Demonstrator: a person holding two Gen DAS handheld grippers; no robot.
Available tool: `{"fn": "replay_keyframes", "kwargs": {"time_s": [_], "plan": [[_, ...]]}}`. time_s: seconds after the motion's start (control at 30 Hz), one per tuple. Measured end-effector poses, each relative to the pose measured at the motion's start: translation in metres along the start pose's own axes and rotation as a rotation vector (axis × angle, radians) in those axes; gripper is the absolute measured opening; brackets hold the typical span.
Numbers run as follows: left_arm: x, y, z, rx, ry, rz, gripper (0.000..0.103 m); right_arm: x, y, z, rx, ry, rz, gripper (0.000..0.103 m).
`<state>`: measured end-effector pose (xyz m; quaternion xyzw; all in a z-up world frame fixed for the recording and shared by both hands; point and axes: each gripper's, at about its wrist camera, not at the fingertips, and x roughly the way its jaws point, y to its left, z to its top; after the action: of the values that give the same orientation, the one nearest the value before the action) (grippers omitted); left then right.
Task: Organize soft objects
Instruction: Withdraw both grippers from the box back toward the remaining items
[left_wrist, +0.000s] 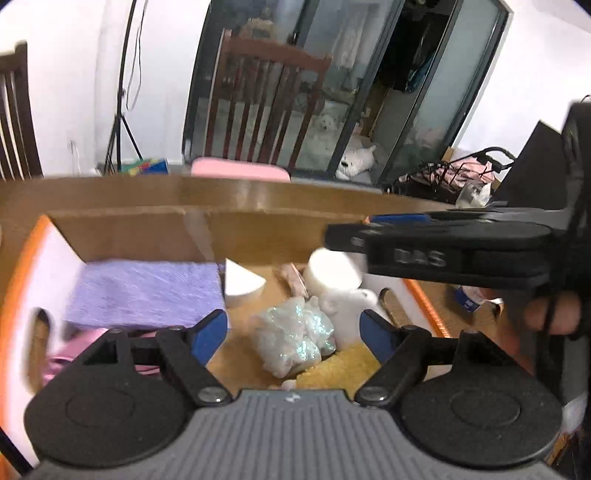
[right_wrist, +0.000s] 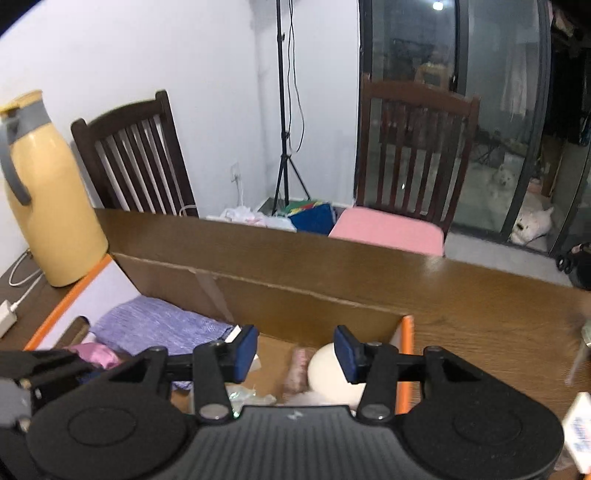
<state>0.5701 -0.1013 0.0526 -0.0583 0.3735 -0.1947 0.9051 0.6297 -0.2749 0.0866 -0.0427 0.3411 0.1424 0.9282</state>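
An open cardboard box (left_wrist: 129, 236) with orange-edged flaps sits on the wooden table. Inside lie a folded purple cloth (left_wrist: 147, 291), a pink cloth (left_wrist: 62, 358), a shiny white crumpled bundle (left_wrist: 295, 336), a white plush toy (left_wrist: 351, 306), a yellow fuzzy item (left_wrist: 347, 365), a white wedge (left_wrist: 240, 284) and a cream round object (left_wrist: 332, 273). My left gripper (left_wrist: 293, 336) is open and empty above the bundle. My right gripper (right_wrist: 295, 354) is open and empty over the box (right_wrist: 295, 295); its side shows in the left wrist view (left_wrist: 443, 247). The purple cloth (right_wrist: 162, 325) and the cream object (right_wrist: 332, 373) show below it.
A yellow thermos jug (right_wrist: 48, 195) stands at the table's left, with a white cable and plug (right_wrist: 7, 314) beside it. Two dark wooden chairs (right_wrist: 136, 158) stand behind the table, one with a pink cushion (right_wrist: 388, 229). A tripod (right_wrist: 284, 110) stands by the wall.
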Motion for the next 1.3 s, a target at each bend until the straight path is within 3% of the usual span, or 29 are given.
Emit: {"fn": "replay_keyframes", "kwargs": {"time_s": [0.2,0.33,0.57,0.83,0.93,1.0,1.3], "plan": [[-0.094,-0.004,-0.016,0.081,-0.119,0.128,0.085,-0.092,0.003,-0.007,-0.051,-0.048,-0.035,0.061],[-0.152,-0.001,-0.034,0.082,-0.171,0.205,0.085,-0.154,0.007,-0.036,-0.067,-0.088,-0.040,0.062],[-0.249,-0.020,-0.110,0.155,-0.402,0.272,0.095,-0.252,0.040,-0.110,-0.134,-0.249,-0.109,0.069],[-0.306,-0.040,-0.222,0.112,-0.525,0.296,0.100,-0.317,0.080,-0.228,-0.051,-0.368,-0.045,0.076],[-0.319,-0.048,-0.264,0.159,-0.566,0.332,0.102,-0.331,0.099,-0.271,-0.047,-0.392,-0.046,0.077],[-0.327,-0.050,-0.287,0.162,-0.571,0.359,0.102,-0.338,0.108,-0.295,-0.037,-0.395,-0.043,0.078],[-0.369,-0.059,-0.362,0.104,-0.583,0.345,0.103,-0.387,0.149,-0.377,-0.009,-0.454,-0.068,0.084]]}}
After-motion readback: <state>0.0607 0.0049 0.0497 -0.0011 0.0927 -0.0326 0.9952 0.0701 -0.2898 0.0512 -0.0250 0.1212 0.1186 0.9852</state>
